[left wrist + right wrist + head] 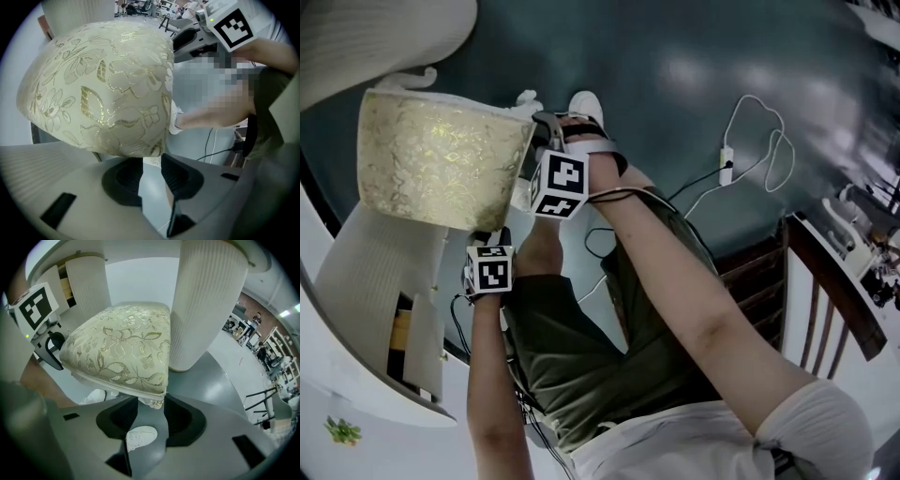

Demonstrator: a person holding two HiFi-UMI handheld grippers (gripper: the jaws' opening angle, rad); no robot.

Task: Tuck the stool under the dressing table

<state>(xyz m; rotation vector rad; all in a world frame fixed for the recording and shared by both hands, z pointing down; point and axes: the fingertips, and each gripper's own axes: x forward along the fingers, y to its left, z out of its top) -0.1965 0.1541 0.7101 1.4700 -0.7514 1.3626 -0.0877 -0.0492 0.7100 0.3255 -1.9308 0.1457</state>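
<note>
Both grippers are on the stool (441, 159). The left gripper (151, 163) has its jaws clenched on the lower edge, and the right gripper (152, 405) has its jaws clenched on a carved corner. The stool sits close against the dressing table (366, 262), at the gap between its ribbed pedestals.

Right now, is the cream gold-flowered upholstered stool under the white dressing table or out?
Not fully in: the cream gold-flowered stool stands between the ribbed white pedestals, but its whole seat shows beside the tabletop.
</note>
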